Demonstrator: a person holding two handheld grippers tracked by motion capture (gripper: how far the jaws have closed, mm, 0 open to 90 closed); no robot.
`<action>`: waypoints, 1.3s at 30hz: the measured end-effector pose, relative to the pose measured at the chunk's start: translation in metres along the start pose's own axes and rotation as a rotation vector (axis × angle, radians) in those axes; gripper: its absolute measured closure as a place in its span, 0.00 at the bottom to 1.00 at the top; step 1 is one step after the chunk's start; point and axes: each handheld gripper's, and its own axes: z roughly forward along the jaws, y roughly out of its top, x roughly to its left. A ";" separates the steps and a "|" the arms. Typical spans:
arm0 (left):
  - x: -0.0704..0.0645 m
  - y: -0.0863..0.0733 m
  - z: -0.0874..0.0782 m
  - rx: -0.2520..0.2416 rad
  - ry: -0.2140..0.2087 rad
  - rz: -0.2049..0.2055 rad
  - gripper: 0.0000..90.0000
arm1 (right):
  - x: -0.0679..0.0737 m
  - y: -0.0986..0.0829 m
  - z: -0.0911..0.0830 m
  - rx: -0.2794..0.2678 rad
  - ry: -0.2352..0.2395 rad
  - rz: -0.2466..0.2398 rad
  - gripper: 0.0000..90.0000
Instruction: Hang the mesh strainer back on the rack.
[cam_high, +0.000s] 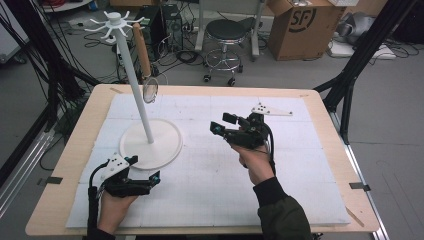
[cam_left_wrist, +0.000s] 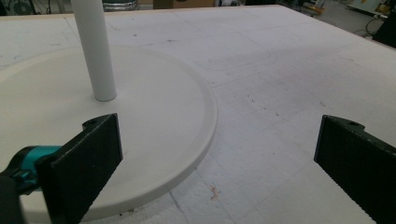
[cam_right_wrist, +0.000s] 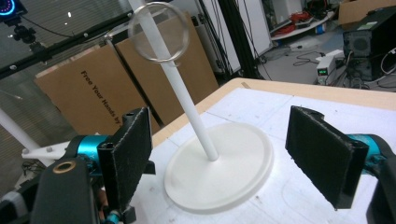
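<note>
A white stand (cam_high: 150, 142) rises from the foam mat (cam_high: 280, 190), a glass lens (cam_high: 150, 90) hanging beside its pole. The left gripper (cam_high: 146, 170) sits near the base, the right gripper (cam_high: 223, 123) raised opposite; both jaws gape, empty.

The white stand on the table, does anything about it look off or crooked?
Not really. The white stand sits flat on the foam mat, pole upright. A round clear lens-like piece with a wooden handle hangs from its hooks. Both the left gripper and right gripper are open and empty. The mat has small scuffs.
</note>
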 end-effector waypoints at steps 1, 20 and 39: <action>0.000 0.000 0.000 -0.004 -0.001 -0.003 0.02 | -0.002 -0.002 -0.003 -0.001 -0.005 0.000 0.25; -0.004 0.001 0.003 -0.008 -0.004 0.013 0.02 | -0.016 -0.028 -0.034 0.013 -0.077 -0.010 0.25; -0.005 0.002 0.002 -0.016 -0.013 0.012 0.02 | -0.028 -0.065 -0.063 0.065 -0.159 -0.030 0.25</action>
